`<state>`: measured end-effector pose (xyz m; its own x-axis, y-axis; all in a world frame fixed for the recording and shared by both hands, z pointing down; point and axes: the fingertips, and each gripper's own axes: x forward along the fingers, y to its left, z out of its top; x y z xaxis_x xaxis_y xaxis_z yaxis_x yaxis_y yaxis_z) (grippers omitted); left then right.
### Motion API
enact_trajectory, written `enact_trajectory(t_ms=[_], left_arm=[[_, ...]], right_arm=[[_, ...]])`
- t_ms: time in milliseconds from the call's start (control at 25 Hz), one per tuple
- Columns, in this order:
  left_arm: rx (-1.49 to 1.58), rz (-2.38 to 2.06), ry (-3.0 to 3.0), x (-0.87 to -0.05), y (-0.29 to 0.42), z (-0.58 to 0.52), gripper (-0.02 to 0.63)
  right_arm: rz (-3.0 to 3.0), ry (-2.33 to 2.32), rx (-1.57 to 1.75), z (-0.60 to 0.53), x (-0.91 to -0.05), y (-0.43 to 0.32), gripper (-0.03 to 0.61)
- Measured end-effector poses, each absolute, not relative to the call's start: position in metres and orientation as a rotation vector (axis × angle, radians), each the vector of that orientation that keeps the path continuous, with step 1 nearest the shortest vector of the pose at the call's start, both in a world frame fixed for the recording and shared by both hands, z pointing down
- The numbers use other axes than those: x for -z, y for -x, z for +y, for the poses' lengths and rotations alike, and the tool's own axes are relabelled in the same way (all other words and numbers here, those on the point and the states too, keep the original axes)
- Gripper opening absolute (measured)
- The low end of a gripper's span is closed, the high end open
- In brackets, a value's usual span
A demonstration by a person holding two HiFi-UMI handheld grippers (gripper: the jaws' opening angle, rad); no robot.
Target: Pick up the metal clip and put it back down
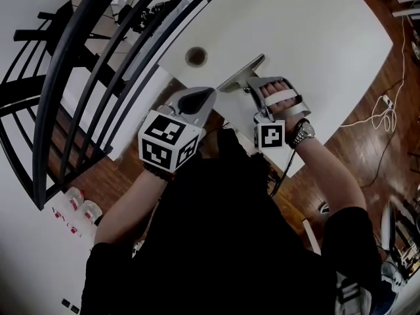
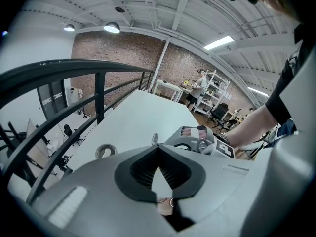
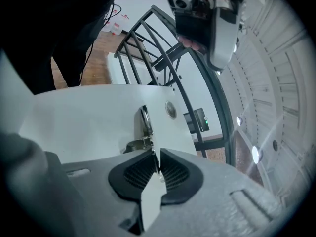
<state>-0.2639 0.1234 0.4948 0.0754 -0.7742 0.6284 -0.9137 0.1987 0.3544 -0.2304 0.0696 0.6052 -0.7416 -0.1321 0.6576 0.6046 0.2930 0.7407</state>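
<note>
One thin end of the clip point(image 3: 145, 125) is all the right claw point(image 3: 154, 154) has. Its pads are closed on that near end, edge-on between the ribs, and the rest of the clip reaches away across the white bench point(image 3: 89, 117). From the head view the clip seems to lie on the bench, so the grip looks made and the lift not yet begun.

With so little metal in the pads, the clip could swing or slip about the pinch as soon as its far end leaves the surface. Hold the squeeze steady and raise it straight up and slowly, without rolling the wrist, and watch whether the far end droops. A small rise is enough. Then lower it the same way until the clip lies flat, and only then let the pads part. Set it down short of the round hole point(image 1: 196, 56) farther along the bench.

The left claw point(image 2: 158, 149) is closed on nothing, just beside the right one at the bench's near edge, and is best kept there.
</note>
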Motion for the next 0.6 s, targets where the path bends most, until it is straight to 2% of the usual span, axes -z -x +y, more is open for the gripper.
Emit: enact_trajectory(t_ms=[160,600], left_arm=[[-0.239,-1.738,-1.594,-0.492,0.265,0.123,0.017],[-0.239,-1.782,-1.646,-0.47,0.264,0.11,0.017]], right_arm=[[-1.956,0.393,1.527,0.066,-0.594,0.234,-0.003],[-2.071,0.204,1.42,0.051,-0.552,0.241,-0.006]])
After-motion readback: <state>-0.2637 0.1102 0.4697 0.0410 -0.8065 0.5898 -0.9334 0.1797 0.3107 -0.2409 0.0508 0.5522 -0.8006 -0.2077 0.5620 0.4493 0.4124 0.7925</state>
